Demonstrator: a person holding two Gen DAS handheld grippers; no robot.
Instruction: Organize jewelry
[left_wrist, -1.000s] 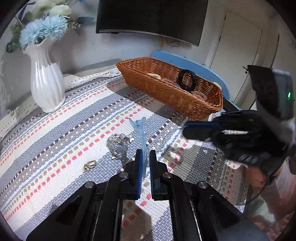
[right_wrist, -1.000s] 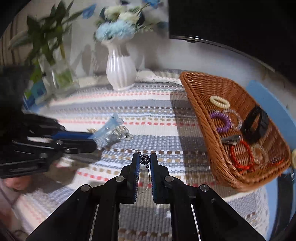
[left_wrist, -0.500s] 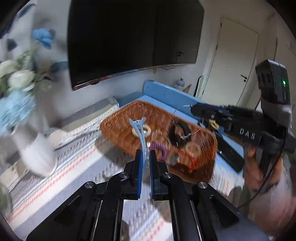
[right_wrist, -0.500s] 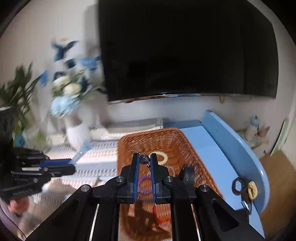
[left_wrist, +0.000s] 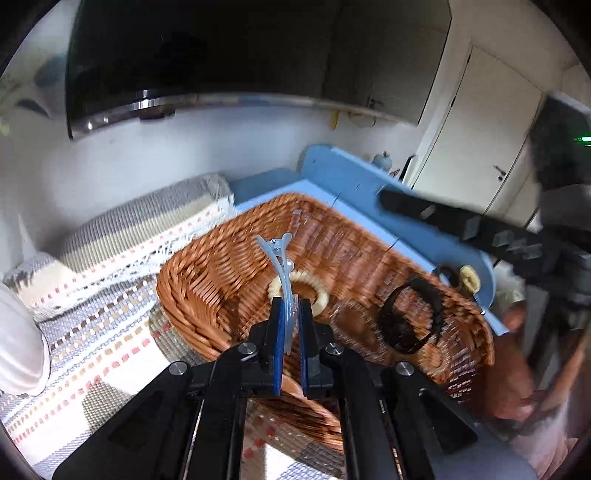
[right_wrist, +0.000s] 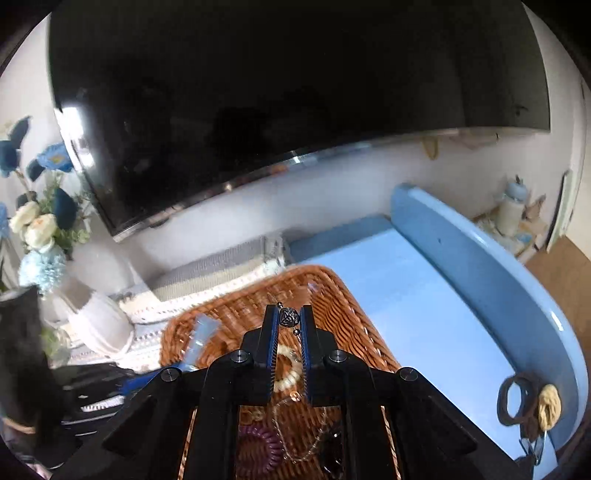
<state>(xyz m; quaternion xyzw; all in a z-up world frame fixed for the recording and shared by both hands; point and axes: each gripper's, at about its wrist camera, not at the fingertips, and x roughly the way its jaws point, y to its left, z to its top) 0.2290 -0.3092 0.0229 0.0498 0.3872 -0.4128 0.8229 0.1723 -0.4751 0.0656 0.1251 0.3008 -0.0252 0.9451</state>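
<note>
My left gripper (left_wrist: 290, 314) is shut on a pale blue hair clip (left_wrist: 280, 264) and holds it above the wicker basket (left_wrist: 207, 291). My right gripper (right_wrist: 289, 319) is shut on a silver pendant necklace (right_wrist: 288, 316); its thin chain (right_wrist: 295, 443) hangs down into the same basket (right_wrist: 343, 314). In the basket lie a cream scrunchie (left_wrist: 317, 291), a black band (left_wrist: 410, 317) and a purple coil tie (right_wrist: 258, 450). The right gripper shows in the left wrist view (left_wrist: 443, 218), above the basket's far right. The left gripper shows in the right wrist view (right_wrist: 147, 376), with the clip (right_wrist: 201, 338).
The basket sits on a striped woven cloth (left_wrist: 92, 332) beside a blue tabletop (right_wrist: 424, 295) with a raised blue edge. A white vase (right_wrist: 99, 325) with blue and white flowers stands left. A dark TV (right_wrist: 258, 92) hangs behind. Hair ties (right_wrist: 528, 402) hang at the blue edge.
Both grippers have risen from the cloth and moved over the basket, carrying the hair clip and the necklace. The views now look down into the basket from closer.
</note>
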